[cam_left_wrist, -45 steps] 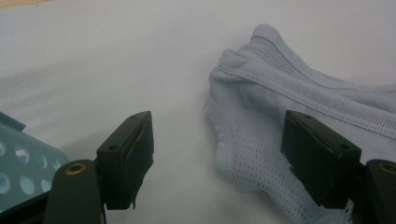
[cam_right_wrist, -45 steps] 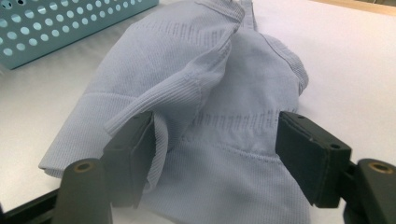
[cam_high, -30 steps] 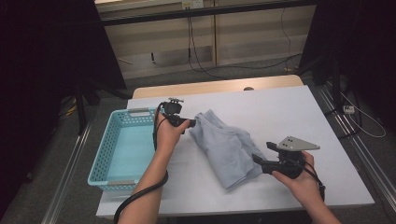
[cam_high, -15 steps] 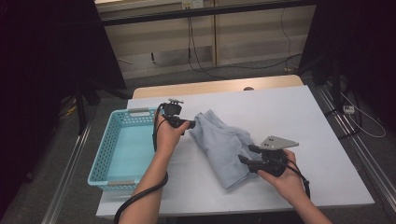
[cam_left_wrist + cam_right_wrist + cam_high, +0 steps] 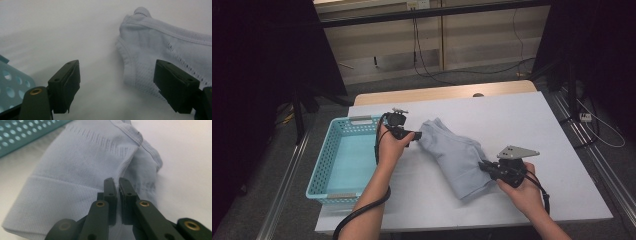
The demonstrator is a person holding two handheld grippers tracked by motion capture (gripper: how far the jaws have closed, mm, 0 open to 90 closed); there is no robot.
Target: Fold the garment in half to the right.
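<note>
The pale blue garment (image 5: 459, 157) lies folded at the table's (image 5: 562, 130) centre, at three o'clock from the teal basket (image 5: 324, 170), nothing binned yet. The right gripper (image 5: 486, 167) has just been closing and now pinches a fold of cloth, while the left gripper (image 5: 414, 135) hangs open at the collar end. The right gripper view shows fabric nipped between its jaws; the left gripper view shows its pads (image 5: 66, 87) wide, the hem between them unpressed.

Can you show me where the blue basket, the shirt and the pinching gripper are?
basket (image 5: 323, 165), high view, left wall.
shirt (image 5: 457, 152), high view, middle of cloth.
right gripper (image 5: 117, 185), right gripper view, between jaw tips.
</note>
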